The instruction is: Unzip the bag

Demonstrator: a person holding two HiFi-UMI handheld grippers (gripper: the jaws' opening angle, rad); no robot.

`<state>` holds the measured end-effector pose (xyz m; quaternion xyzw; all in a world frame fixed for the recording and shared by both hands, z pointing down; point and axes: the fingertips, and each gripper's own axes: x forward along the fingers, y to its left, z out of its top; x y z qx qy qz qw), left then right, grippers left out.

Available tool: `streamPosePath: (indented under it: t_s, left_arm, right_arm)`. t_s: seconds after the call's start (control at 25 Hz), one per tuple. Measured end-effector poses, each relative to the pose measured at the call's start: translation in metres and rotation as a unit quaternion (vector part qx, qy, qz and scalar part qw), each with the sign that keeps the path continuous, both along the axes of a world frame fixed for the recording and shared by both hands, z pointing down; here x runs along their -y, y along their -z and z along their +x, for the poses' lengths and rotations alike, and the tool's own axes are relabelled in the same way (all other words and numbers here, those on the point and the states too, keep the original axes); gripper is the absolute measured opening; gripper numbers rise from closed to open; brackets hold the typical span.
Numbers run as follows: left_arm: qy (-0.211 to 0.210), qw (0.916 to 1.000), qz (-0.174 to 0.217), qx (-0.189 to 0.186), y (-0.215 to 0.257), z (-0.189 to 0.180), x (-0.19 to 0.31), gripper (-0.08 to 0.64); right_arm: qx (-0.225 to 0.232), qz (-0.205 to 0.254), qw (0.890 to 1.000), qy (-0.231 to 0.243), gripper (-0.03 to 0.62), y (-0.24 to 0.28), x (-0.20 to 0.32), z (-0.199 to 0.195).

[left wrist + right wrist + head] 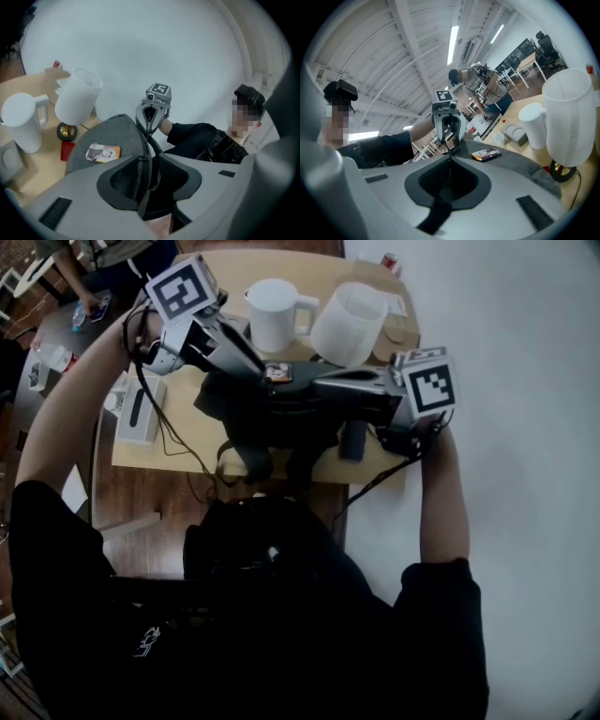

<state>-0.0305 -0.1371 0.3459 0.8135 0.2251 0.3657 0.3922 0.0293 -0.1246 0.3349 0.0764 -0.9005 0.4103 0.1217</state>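
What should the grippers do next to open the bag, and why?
Probably slide the left gripper along the top of the bag, away from the right gripper. Both look shut on its ridge, tips facing, so one can anchor while the other pulls.

The bag (281, 404) is dark grey fabric, slumped in a rounded heap at the near edge of the bench (183, 442). Black straps (251, 461) hang over that edge. A small orange picture label (277, 372) lies flat on its upper face. The bag's top ridge runs in a line between the two grippers, which face each other across it. The left gripper (255, 362) has its jaws closed on a fold of the ridge with a thin black strip in it. The right gripper (326, 383) has its jaws pinched on a black strip at the other end. Whether the zip is open or closed cannot be told.
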Motion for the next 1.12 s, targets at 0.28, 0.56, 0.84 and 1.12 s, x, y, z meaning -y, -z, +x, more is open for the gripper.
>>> streamPosePath:
  t_s: [0.28, 0.56, 0.84, 1.12]
  left_arm:
    - [-0.074, 0.9916, -0.083, 0.067, -0.007, 0.014, -0.009, 0.138]
    - [-0.114, 0.9859, -0.08, 0.092, -0.014, 0.018, -0.008, 0.14]
    - [-0.143, 0.9802, -0.105, 0.087, -0.016, 0.02, -0.019, 0.14]
    - [-0.144, 0.9862, -0.064, 0.05, -0.008, 0.018, -0.016, 0.014]
  right_arm:
    - [0.004, -0.008, 1.0, 0.0, 0.009, -0.003, 0.0, 0.001]
    - [0.003, -0.01, 1.0, 0.002, 0.009, -0.003, -0.001, 0.0]
    - [0.004, -0.013, 1.0, 0.005, 0.009, -0.003, -0.002, -0.001]
    - [0.009, -0.014, 1.0, 0.007, 0.009, -0.004, -0.001, 0.001]
